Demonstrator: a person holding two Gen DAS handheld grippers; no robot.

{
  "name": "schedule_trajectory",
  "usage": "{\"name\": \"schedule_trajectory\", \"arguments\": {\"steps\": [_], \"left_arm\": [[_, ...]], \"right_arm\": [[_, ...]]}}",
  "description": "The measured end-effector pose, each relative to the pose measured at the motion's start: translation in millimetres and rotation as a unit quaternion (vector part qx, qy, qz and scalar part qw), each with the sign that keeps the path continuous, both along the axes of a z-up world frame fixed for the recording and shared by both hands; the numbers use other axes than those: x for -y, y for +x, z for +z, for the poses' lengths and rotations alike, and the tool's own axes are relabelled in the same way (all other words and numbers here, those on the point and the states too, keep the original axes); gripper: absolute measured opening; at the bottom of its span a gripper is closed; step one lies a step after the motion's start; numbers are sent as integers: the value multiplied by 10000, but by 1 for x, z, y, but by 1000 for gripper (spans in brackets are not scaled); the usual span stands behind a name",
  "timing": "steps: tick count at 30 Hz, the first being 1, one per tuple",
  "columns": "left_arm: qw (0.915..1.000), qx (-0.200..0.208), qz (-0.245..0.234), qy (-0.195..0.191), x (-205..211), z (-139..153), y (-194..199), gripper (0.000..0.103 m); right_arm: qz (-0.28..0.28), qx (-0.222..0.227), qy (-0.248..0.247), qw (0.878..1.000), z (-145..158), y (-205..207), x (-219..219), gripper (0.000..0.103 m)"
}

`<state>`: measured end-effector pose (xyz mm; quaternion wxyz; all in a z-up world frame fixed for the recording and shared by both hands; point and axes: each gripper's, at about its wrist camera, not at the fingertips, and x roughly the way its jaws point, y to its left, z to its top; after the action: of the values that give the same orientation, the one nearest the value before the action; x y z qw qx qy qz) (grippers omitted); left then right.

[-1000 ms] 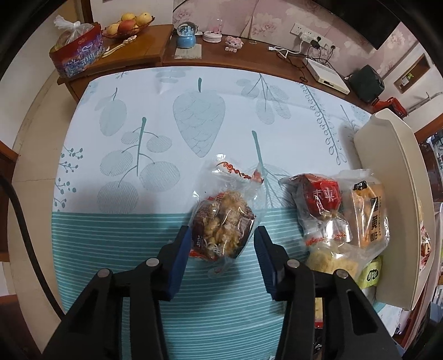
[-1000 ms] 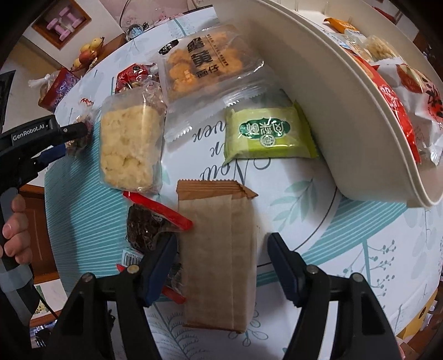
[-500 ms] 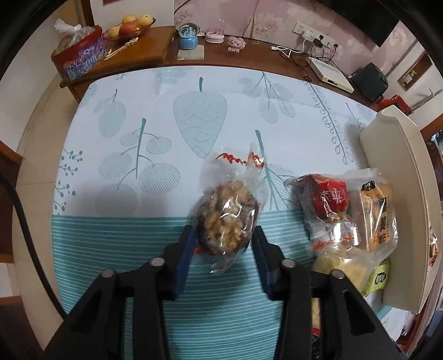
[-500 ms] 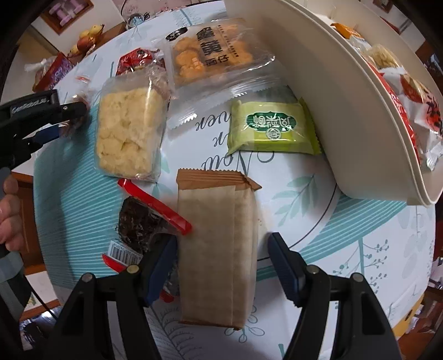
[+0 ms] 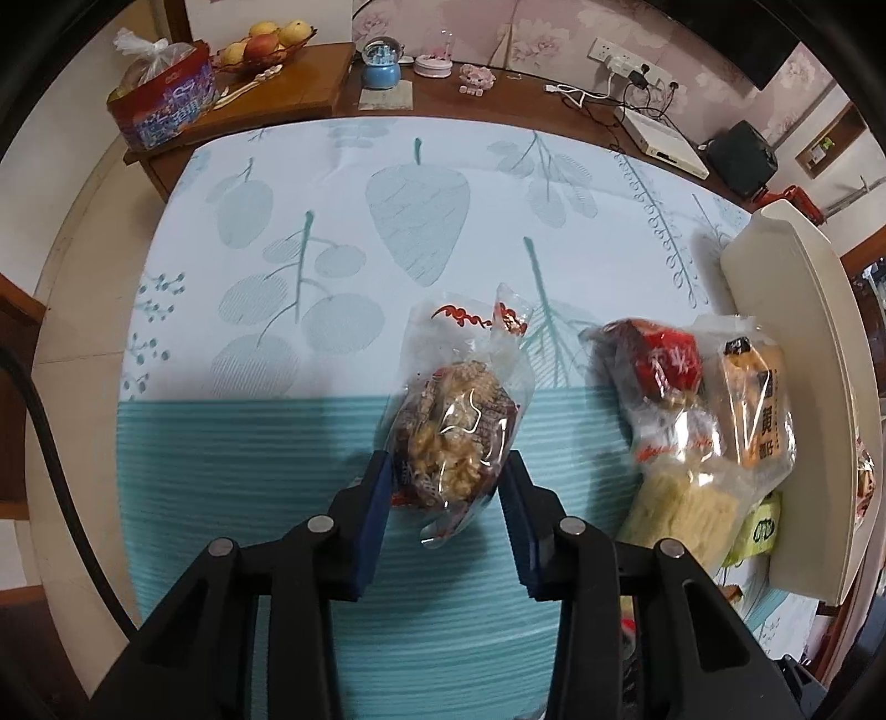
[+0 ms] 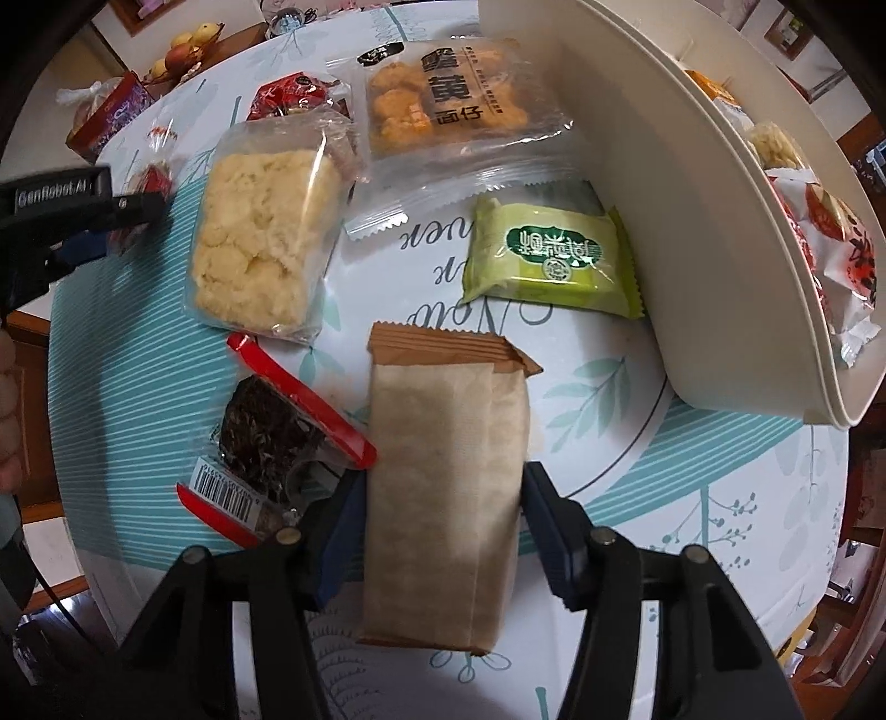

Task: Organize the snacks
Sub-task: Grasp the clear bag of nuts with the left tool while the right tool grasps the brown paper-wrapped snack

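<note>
My left gripper (image 5: 446, 498) is shut on a clear bag of brown nut snack (image 5: 454, 437) and holds it tilted above the table. My right gripper (image 6: 443, 520) is shut on a tan paper snack packet (image 6: 443, 487). A cream tray (image 6: 692, 232) with several wrapped snacks in it sits at the right; it also shows in the left wrist view (image 5: 792, 354). On the table lie a pale crumbly cake bag (image 6: 260, 243), an orange biscuit bag (image 6: 443, 94), a green packet (image 6: 554, 255), a red bag (image 5: 659, 360) and a dark snack with red ends (image 6: 271, 437).
The table has a leaf-print and teal striped cloth (image 5: 277, 471). A wooden sideboard (image 5: 310, 83) beyond it holds a fruit bowl (image 5: 260, 47), a red box, a blue globe and cables. The left gripper (image 6: 66, 210) shows at the left of the right wrist view.
My left gripper closed on the nut snack bag and lifted it. My right gripper closed on the tan packet.
</note>
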<state>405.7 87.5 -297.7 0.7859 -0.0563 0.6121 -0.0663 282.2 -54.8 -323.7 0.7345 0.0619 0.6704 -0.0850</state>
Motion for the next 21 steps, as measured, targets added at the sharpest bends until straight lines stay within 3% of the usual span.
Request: {"name": "schedule_trajectory", "arguments": {"steps": [12,21], "left_arm": [[9996,-67,98,-247,-16,19,-55,37],[9981,82,-136,-587,-3,50,-113,37]], "right_arm": [[-68,-194,347,9992,3,-36,27,56],[24,-215,777,9967,13,-67,41,56]]}}
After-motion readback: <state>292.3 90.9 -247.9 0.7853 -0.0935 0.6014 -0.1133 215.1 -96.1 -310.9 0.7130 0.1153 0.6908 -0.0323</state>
